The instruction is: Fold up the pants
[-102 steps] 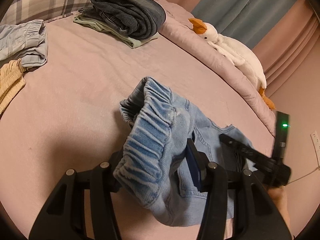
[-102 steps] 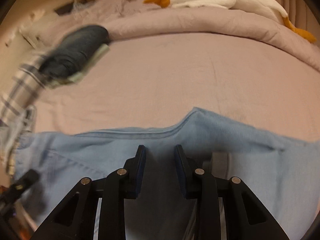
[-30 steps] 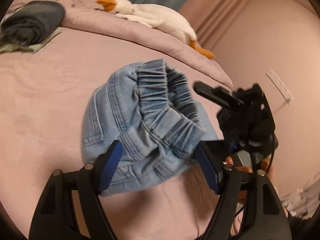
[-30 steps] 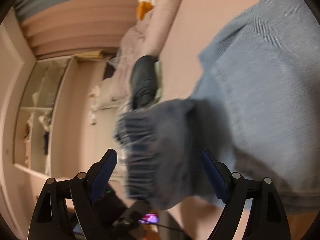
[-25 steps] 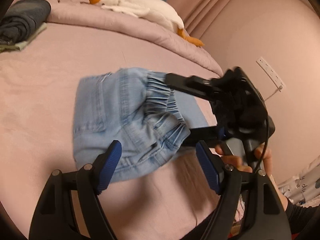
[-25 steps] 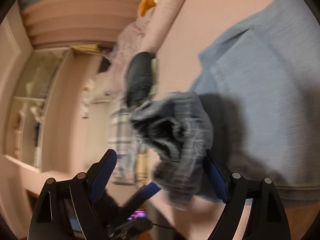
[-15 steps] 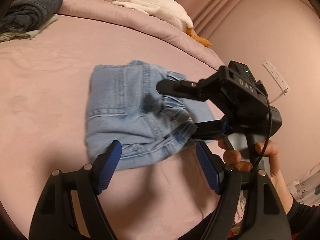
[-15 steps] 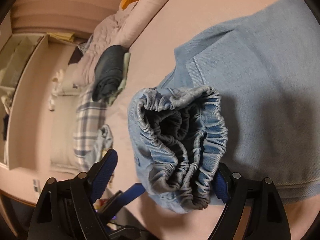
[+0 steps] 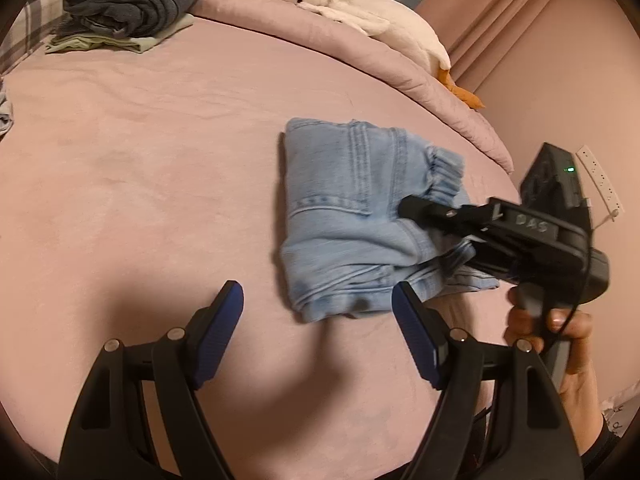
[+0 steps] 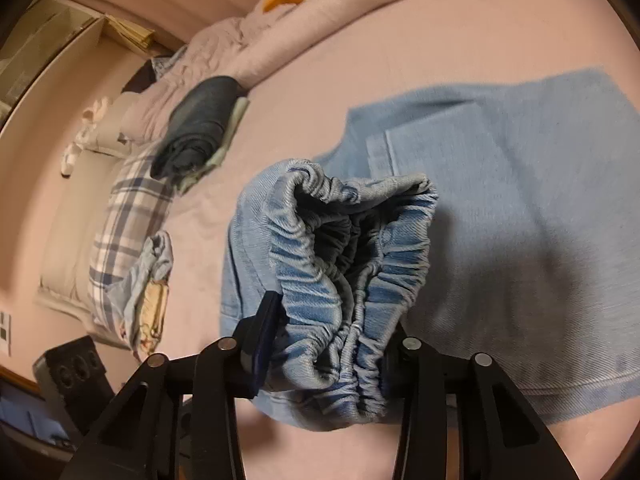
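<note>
The light blue denim pants lie folded in a compact bundle on the pink bed. My left gripper is open and empty, just in front of the bundle's near edge. My right gripper is closed around the bunched elastic waistband at the bundle's right side. It also shows in the left wrist view, reaching in from the right. The rest of the pants lies flat beyond the waistband.
A stack of folded dark and green clothes sits at the far left of the bed. A white goose plush lies on the rolled duvet at the back. A plaid pillow carries more garments. A wall socket is at right.
The left gripper let go of the waistband and drew back. The pants went from held up to lying folded on the bed. The right gripper closed on the waistband.
</note>
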